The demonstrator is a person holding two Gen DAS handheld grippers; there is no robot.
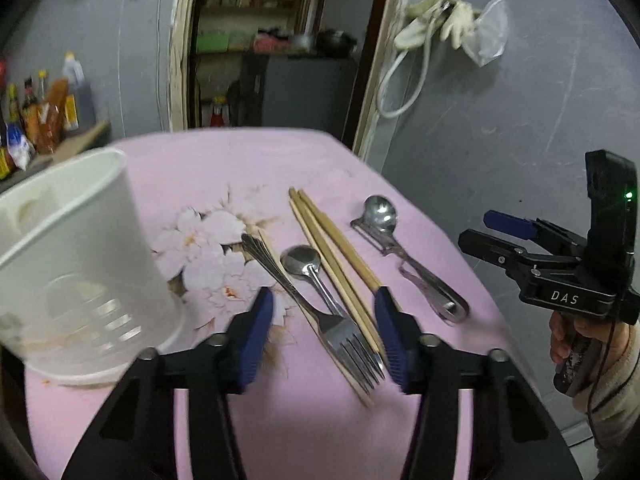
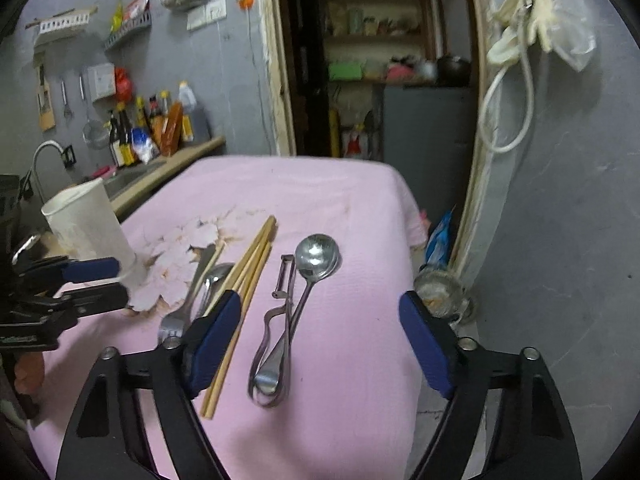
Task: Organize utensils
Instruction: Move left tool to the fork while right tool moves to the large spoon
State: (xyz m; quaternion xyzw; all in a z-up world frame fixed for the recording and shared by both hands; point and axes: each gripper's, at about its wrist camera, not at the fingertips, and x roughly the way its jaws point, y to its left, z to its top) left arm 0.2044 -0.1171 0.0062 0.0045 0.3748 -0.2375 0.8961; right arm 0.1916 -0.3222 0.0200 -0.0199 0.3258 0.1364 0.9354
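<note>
On the pink flowered cloth [image 1: 256, 160] several utensils lie side by side: a fork [image 1: 348, 340], a small spoon [image 1: 302, 260], wooden chopsticks [image 1: 332, 248], a large spoon [image 1: 380, 212] and a metal peeler [image 1: 424, 280]. A white utensil holder [image 1: 80, 260] stands at the left. My left gripper [image 1: 326, 336] is open over the fork tines and a chopstick, its pads touching neither. My right gripper [image 2: 322, 340] is open wide, straddling the peeler [image 2: 276, 320] and the large spoon [image 2: 318, 256]. The chopsticks [image 2: 248, 272] run under its left finger.
The table's right edge drops to a floor with a glass jar [image 2: 440, 292] and a blue packet [image 2: 440, 236]. Sauce bottles [image 2: 152, 128] stand on a counter at the back left. A doorway [image 2: 380, 80] opens behind the table. A hand [image 1: 568, 340] holds the right gripper's handle.
</note>
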